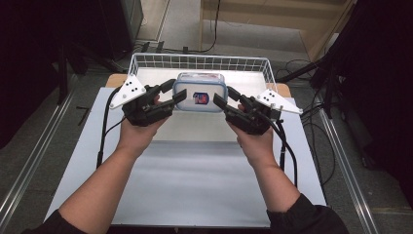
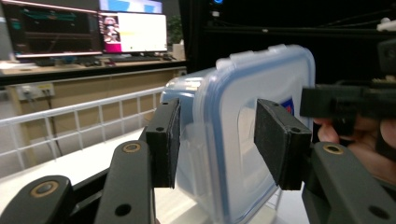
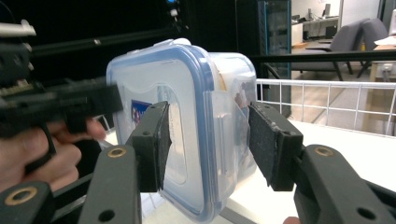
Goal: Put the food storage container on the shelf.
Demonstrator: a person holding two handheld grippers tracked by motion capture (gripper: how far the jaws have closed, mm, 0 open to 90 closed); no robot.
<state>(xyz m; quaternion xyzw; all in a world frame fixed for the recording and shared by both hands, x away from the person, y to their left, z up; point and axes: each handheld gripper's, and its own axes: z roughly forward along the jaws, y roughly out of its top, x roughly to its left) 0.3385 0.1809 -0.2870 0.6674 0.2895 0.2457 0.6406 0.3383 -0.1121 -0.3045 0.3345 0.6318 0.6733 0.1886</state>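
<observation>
We carry the lidded plastic food container point(image 1: 200, 91) between us, lifted at the near rim of the white wire basket point(image 1: 146, 62); setting it down is still ahead. Our left gripper point(image 1: 173, 92) and right gripper point(image 1: 223, 98) each pinch one end.

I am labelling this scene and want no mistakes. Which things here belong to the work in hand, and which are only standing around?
In the work:
- clear lidded container, clamped at its two ends
- left gripper, jaws closed on it
- right gripper, jaws closed on it
- white wire basket, right behind the container

Only around:
- monitors on a far desk
- office chairs
- grey table mat
</observation>
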